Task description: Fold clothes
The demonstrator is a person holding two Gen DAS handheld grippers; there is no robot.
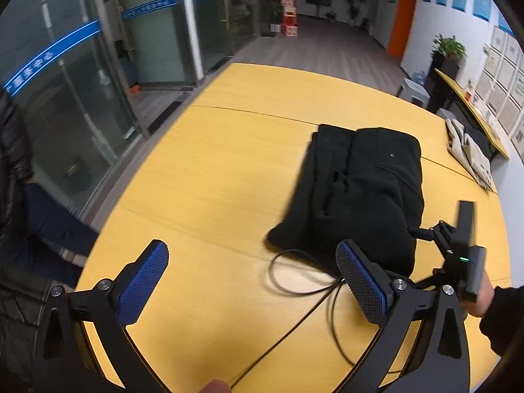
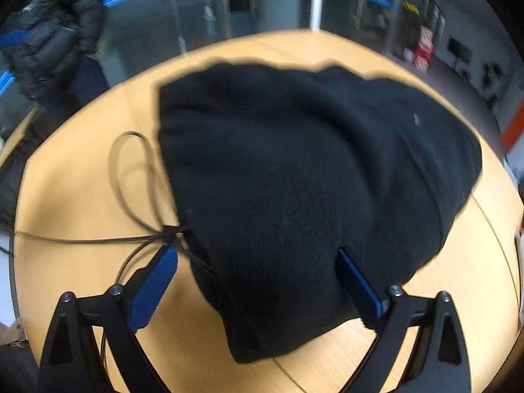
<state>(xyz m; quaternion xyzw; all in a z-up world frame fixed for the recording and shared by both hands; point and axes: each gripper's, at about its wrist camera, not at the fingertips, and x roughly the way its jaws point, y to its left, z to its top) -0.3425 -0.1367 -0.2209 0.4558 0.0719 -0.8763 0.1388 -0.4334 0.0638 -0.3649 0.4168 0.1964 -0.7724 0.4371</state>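
Yellow wood-grain counter [image 1: 203,177] carries the black fleece garment [image 1: 357,190], already doubled into a thick bundle, right of centre. Right tool [image 2: 258,281] stands wide, straddling the bundle's near end without pinching it; left tool [image 1: 252,281] is wide and empty over bare counter. A thin black cable [image 1: 294,281] loops against the hem (snag risk). Recommended: take all layers together, clear of the cable. Blue lettering on the glass partition [image 1: 52,55] is illegible.
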